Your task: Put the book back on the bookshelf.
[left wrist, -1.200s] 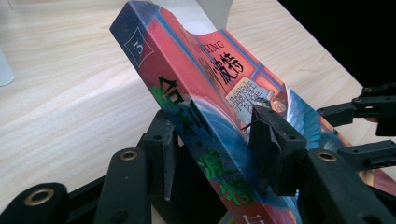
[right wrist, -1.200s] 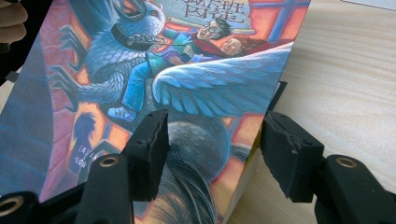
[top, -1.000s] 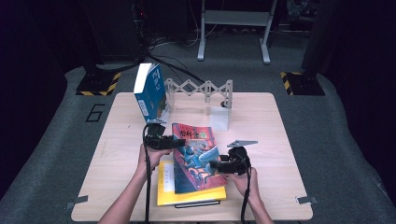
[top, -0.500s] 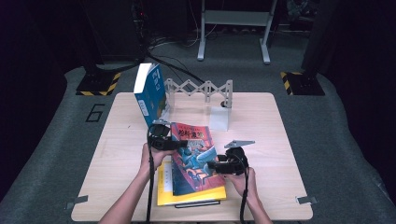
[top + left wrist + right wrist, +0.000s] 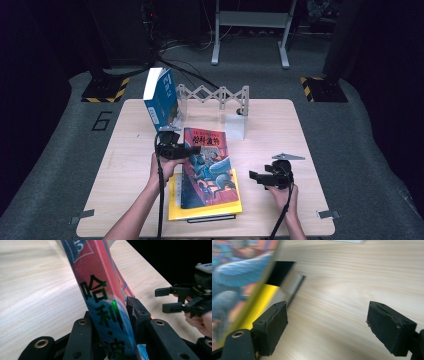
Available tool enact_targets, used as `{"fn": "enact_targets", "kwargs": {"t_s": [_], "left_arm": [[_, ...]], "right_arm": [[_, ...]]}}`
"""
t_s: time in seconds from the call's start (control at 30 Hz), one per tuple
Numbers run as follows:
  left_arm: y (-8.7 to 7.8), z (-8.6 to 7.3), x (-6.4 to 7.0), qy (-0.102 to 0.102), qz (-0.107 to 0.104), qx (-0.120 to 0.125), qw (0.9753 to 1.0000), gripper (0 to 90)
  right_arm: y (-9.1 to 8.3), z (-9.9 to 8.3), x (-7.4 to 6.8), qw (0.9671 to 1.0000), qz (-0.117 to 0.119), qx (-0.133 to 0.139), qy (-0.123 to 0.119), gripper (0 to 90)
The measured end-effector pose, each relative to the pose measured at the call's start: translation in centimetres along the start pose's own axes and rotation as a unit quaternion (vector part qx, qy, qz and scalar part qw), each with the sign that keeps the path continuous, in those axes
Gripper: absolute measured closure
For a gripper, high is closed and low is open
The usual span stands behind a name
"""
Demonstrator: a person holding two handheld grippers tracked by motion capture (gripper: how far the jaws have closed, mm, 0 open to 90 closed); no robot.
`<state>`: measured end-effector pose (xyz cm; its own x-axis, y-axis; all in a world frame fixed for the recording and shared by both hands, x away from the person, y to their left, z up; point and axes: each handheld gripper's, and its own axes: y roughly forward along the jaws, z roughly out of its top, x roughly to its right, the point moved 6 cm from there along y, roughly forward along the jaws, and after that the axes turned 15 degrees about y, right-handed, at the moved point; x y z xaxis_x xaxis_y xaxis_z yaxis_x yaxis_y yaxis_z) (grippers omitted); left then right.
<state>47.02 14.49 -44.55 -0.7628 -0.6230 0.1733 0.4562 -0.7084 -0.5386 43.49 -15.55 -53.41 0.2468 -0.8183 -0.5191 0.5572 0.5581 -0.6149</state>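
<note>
A red and blue illustrated book lies tilted on a yellow book at the table's front middle. My left gripper is shut on its spine edge, which is raised off the pile. In the left gripper view the spine with its printed characters stands between the closed jaws of that left gripper. My right gripper hangs open to the right of the book, apart from it. In the right gripper view this open right gripper holds nothing, with the book cover at the left.
A blue book leans upright at the back left against a grey folding rack. A white block stands behind the pile. Bare wooden table spreads to the right and the left.
My right gripper has let go of the book's right edge and drawn back to the right. The left gripper has lifted the spine side a little.
</note>
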Motion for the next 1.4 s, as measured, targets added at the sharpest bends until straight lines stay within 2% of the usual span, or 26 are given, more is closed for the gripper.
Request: {"fn": "enact_targets", "kwargs": {"t_s": [0.03,0.13,0.23,0.27,0.43,0.57,0.67,0.7,0.8,0.83,0.9,1.2,1.3,1.4], "left_arm": [[-0.1,0.2,0.1,-0.001,-0.001,0.003,1.0000,68.9],[-0.5,0.8,0.3,-0.002,-0.005,0.009,0.9999,70.8],[-1.1,1.6,0.7,0.000,-0.007,0.017,0.9998,72.3],[-1.2,1.8,0.8,0.000,-0.007,0.020,0.9998,73.0],[-2.2,3.0,1.5,0.010,-0.010,0.027,0.9995,74.3],[-3.0,3.9,2.1,0.023,-0.012,0.033,0.9991,74.5],[-3.5,4.4,2.4,0.028,-0.010,0.040,0.9987,74.6],[-3.7,4.6,2.5,0.031,-0.007,0.043,0.9986,74.6],[-4.3,5.3,2.7,0.038,-0.005,0.050,0.9980,74.6],[-4.6,5.6,2.8,0.039,-0.003,0.055,0.9977,74.6],[-5.0,5.9,2.9,0.042,-0.001,0.059,0.9974,74.6],[-6.7,7.7,3.1,0.063,0.022,0.075,0.9949,74.6],[-7.1,8.2,2.9,0.069,0.034,0.078,0.9940,74.6],[-7.4,8.7,2.7,0.075,0.048,0.081,0.9928,74.6]], "right_arm": [[-0.1,0.0,0.8,0.9999,-0.006,0.003,0.009,14.5],[-0.5,0.1,2.8,0.9992,-0.033,0.017,0.013,13.7],[-0.6,0.0,3.8,0.9979,-0.061,0.023,0.001,13.1],[-0.7,0.0,4.1,0.9974,-0.068,0.022,0.007,12.5],[-0.6,0.2,5.0,0.9956,-0.089,0.029,0.004,12.3],[-0.3,0.2,5.5,0.9947,-0.099,0.025,0.006,12.1],[-0.1,0.2,5.6,0.9926,-0.117,0.033,-0.012,12.3],[-0.1,0.1,5.6,0.9922,-0.120,0.033,-0.012,12.3],[0.1,0.0,5.7,0.9898,-0.132,0.040,-0.035,11.6],[0.1,-0.1,5.6,0.9896,-0.133,0.041,-0.035,11.5],[0.2,-0.2,5.7,0.9879,-0.139,0.054,-0.044,11.5],[0.2,-0.3,5.7,0.9870,-0.143,0.057,-0.048,11.9],[0.4,-0.3,5.6,0.9846,-0.154,0.054,-0.061,11.8],[0.5,-0.3,5.6,0.9839,-0.157,0.053,-0.066,11.8]]}}
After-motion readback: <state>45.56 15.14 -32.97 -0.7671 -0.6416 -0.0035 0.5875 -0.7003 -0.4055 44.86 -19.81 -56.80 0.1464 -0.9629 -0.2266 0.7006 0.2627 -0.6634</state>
